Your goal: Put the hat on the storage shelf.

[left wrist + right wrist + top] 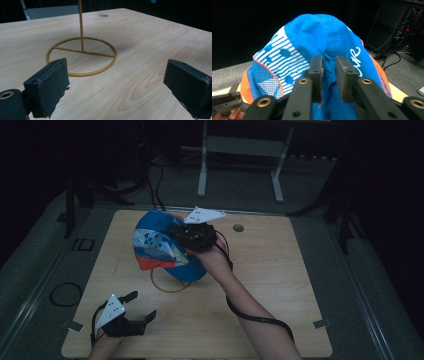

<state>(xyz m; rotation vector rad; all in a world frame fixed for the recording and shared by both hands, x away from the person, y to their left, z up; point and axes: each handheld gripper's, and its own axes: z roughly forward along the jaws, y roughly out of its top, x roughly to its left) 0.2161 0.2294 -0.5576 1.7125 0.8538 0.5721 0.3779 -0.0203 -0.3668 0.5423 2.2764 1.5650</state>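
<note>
On the wooden table (280, 285), right claw (329, 75) pinches the blue cap (332, 32); left claw (117, 87) gapes before the stand's ring (81, 56).

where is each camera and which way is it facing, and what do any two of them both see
High view: above the person's side, looking forward and down on the table; both forearms enter from the bottom, left gripper open, right gripper on the blue cap.
Left gripper view: low over the table, looking along its open jaws at the gold wire stand.
Right gripper view: looking along its jaws, pinched on a fold of cap fabric.
Shared: high and right gripper views both see the cap; high and left gripper views both see the stand and the table hole.
</note>
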